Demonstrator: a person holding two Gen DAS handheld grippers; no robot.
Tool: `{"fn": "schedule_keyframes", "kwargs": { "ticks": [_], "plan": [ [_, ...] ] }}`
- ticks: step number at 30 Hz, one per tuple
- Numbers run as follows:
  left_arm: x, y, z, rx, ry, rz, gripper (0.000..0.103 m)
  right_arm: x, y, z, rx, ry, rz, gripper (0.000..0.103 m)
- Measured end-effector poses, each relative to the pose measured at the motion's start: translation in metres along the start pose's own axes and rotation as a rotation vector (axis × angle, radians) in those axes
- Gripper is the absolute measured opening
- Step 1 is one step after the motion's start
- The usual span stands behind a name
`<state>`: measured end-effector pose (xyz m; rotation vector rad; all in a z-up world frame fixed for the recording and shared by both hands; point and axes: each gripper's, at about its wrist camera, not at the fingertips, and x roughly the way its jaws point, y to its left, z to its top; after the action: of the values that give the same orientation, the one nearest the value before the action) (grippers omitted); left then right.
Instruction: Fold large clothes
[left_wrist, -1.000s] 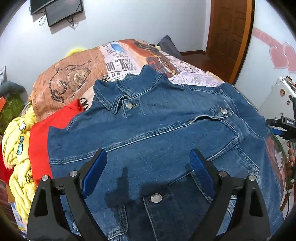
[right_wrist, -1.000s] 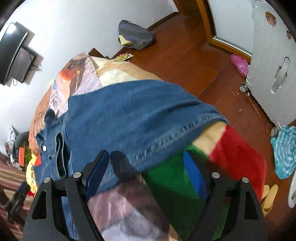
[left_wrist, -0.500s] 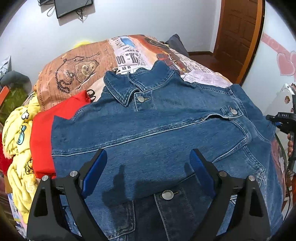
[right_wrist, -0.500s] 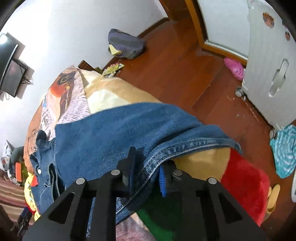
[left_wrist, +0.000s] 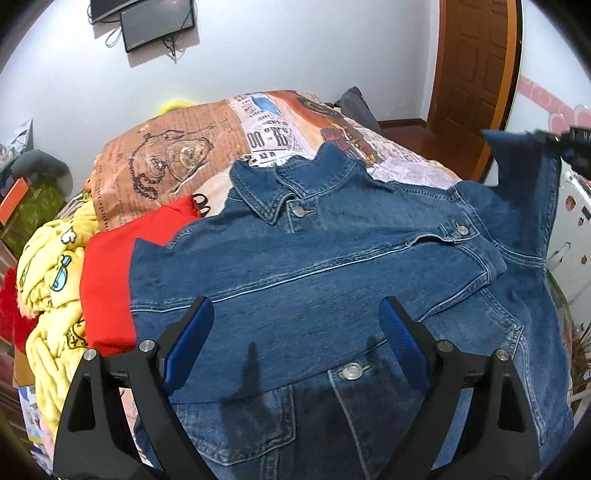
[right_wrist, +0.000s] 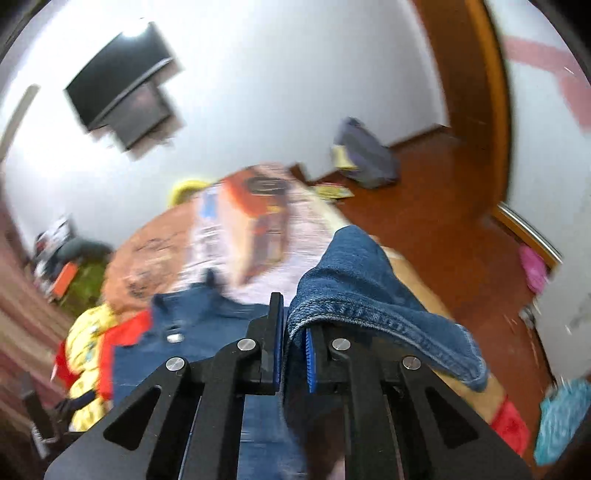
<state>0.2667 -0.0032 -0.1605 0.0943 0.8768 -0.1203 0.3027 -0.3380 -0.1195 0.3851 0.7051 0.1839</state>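
Moved: my right tongs (right_wrist: 293, 345) have just closed, lifting the sleeve (right_wrist: 354, 291).
Right: clamped on sleeve.
Left tongs (left_wrist: 295, 339): wide apart, empty, over jacket (left_wrist: 332, 266).

The right gripper (right_wrist: 293, 347) has closed on the jacket (left_wrist: 332, 280) sleeve (right_wrist: 354, 291) cuff and lifted it off the bed (left_wrist: 207, 147); in the left view the sleeve now hangs raised at right.

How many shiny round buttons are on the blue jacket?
3 show on the denim jacket: one at the collar, one on the chest pocket flap, one low near the front. More may hide under folds.
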Motion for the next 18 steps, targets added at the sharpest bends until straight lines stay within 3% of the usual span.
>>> {"fn": "schedule_keyframes", "kwargs": {
  "ticks": [3, 8, 14, 18],
  "plan": [
    [-0.006, 0.01, -0.004, -0.013, -0.009, 0.006, 0.091, 0.013, 0.036, -0.01, -0.058, 0.035, 0.074, 0.009],
    [-0.011, 0.028, -0.015, -0.044, 0.001, 0.008, 0.091, 0.06, 0.08, -0.053, -0.131, 0.19, 0.139, 0.009],
    [-0.012, 0.036, -0.029, -0.038, 0.025, 0.021, 0.091, 0.105, 0.095, -0.108, -0.207, 0.382, 0.108, 0.01],
    [-0.01, 0.035, -0.031, -0.03, 0.038, 0.018, 0.091, 0.112, 0.085, -0.118, -0.196, 0.453, 0.122, 0.015]
  ]
}}
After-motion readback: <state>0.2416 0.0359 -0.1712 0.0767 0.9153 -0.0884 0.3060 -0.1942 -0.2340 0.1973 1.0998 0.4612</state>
